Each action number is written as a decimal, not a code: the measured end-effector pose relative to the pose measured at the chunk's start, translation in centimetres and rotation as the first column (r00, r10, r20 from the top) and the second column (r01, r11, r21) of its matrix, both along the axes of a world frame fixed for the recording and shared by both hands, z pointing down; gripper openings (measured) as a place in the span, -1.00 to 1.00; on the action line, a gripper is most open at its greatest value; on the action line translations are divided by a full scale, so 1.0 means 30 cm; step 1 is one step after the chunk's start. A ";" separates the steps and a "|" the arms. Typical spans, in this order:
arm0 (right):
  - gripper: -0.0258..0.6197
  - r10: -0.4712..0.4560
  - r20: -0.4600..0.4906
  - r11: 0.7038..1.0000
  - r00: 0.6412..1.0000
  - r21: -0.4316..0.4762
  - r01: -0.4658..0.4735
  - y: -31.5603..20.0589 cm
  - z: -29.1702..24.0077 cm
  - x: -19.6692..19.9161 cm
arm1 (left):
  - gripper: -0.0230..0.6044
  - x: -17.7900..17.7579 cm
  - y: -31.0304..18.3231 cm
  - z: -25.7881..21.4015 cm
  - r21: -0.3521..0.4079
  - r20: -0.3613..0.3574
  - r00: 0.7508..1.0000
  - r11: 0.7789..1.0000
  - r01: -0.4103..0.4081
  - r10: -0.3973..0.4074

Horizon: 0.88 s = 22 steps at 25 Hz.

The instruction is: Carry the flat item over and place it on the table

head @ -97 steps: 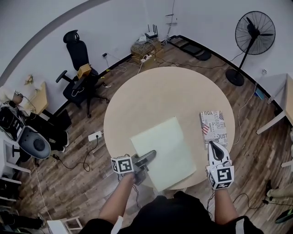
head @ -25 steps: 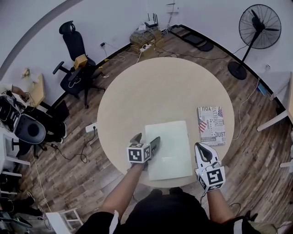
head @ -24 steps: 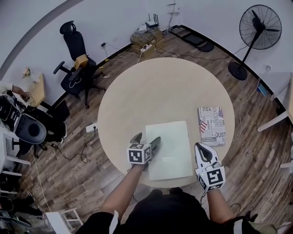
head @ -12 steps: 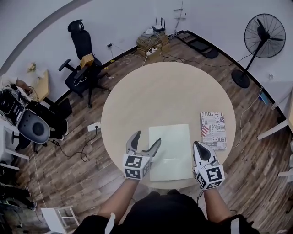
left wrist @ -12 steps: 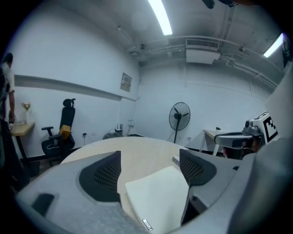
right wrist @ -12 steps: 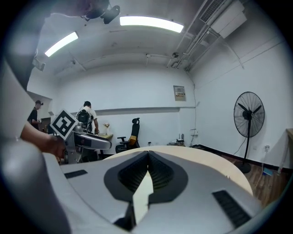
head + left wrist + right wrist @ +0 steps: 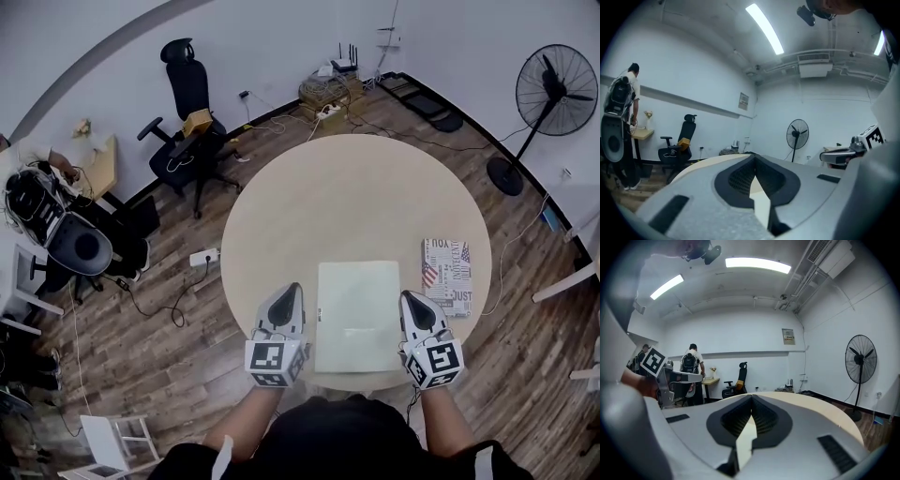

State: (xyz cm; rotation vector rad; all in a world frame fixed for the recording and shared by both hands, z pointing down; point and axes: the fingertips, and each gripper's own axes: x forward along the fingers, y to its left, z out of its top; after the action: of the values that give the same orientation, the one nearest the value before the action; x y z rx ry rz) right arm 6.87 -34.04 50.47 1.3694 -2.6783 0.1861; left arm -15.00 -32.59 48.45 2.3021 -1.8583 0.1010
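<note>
Mostly, table (image 7: 712, 161) hidden behind closed fingers (image 7: 801, 185), left gripper (image 7: 753, 157) — sheet (image 7: 357, 314) seen overhead.

Left gripper (image 7: 292, 291), jaws just closed with nothing between: shell matt grey plastic. Pads (image 7: 741, 178) black, ribbed, rubbery look. Right gripper (image 7: 409, 298): same matt grey plastic, same ribbed black pads (image 7: 766, 423).

Between the two sets of fingers: flat item (image 7: 358, 314), pale green, smooth, matt. Paper or thin board, cannot tell which.

Under and ahead of the fingers: table (image 7: 356, 197), beige top, smooth, matt.

Outside the right fingers: book (image 7: 447, 275), printed cover.

Outside the left fingers, lower: floor (image 7: 178, 347), brown wood planks, faint sheen.
</note>
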 end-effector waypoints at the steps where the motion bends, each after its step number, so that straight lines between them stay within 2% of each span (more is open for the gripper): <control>1: -0.93 -0.006 -0.006 1.000 1.000 0.001 0.006 -0.002 0.000 -0.006 | -0.91 -0.002 0.005 0.006 -0.007 -0.001 1.000 1.000 -0.001 0.001; 6: -0.93 -0.034 -0.059 0.999 0.998 -0.001 0.034 -0.008 0.001 -0.037 | -0.91 -0.018 0.024 0.039 -0.044 0.003 1.000 0.999 0.008 -0.008; 12: -0.93 -0.025 -0.084 0.999 0.996 0.022 0.027 -0.015 -0.026 -0.059 | -0.90 -0.046 0.044 0.034 -0.039 -0.004 0.999 0.998 0.044 -0.044; 22: -0.93 -0.007 -0.090 0.999 0.996 0.049 0.011 -0.016 -0.052 -0.059 | -0.90 -0.032 0.049 0.064 -0.059 0.011 1.000 0.998 0.006 -0.005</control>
State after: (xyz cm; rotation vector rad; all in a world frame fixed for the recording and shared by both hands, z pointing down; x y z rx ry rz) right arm 5.10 -34.51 48.91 1.3452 -2.6313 0.0565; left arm -15.96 -31.12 50.38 2.2618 -1.8410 0.1661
